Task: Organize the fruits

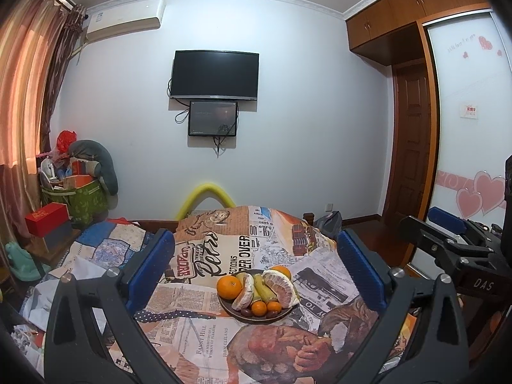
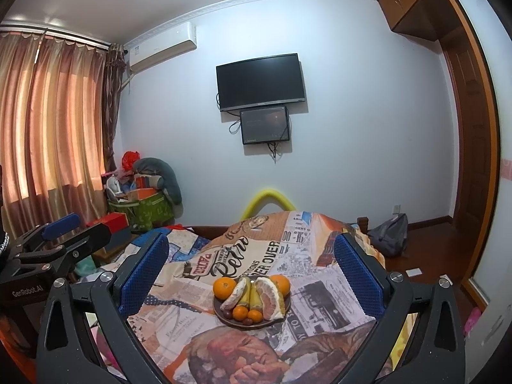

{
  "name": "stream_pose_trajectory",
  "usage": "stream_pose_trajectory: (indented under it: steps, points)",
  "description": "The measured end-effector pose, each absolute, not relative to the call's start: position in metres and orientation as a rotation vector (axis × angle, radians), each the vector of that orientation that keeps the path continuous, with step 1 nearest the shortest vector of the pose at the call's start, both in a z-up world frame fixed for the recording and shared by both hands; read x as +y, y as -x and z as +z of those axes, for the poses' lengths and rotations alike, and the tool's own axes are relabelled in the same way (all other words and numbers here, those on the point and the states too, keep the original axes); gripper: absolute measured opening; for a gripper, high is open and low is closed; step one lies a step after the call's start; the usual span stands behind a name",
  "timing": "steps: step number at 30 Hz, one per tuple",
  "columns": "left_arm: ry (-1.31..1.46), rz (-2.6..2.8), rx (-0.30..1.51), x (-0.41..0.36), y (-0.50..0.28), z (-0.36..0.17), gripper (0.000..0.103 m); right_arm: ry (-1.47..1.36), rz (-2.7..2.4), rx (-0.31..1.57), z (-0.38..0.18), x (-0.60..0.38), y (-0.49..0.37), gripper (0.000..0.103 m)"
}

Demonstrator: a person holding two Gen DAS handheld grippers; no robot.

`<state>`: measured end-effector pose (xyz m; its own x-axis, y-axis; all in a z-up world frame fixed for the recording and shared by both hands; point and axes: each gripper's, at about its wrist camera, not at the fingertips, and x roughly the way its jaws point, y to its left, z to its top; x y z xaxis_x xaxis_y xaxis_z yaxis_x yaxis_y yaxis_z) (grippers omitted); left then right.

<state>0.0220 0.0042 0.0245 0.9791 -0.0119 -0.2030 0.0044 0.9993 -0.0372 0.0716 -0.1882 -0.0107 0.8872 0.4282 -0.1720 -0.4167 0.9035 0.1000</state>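
Observation:
A dark round plate sits on a table under a newspaper-print cloth. On it lie a large orange, a second orange at the back, peeled pomelo segments, green sugarcane pieces, small tangerines and dark dates. My left gripper is open and empty, above and short of the plate. My right gripper is open and empty likewise; it also shows at the right in the left wrist view.
A bed with a patchwork quilt lies left of the table. A green storage bag with clutter and a red box stand by the curtain. A grey backpack lies on the wood floor to the right. A TV hangs on the far wall.

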Motion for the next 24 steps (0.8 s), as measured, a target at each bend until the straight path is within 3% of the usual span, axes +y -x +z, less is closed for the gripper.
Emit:
stream_pose_trajectory:
  steps: [24]
  points:
    - [0.040,-0.018,0.211,0.0026,-0.0228,0.0247,0.103,-0.039,0.448,0.194,-0.0088,-0.1864,-0.0661,0.103]
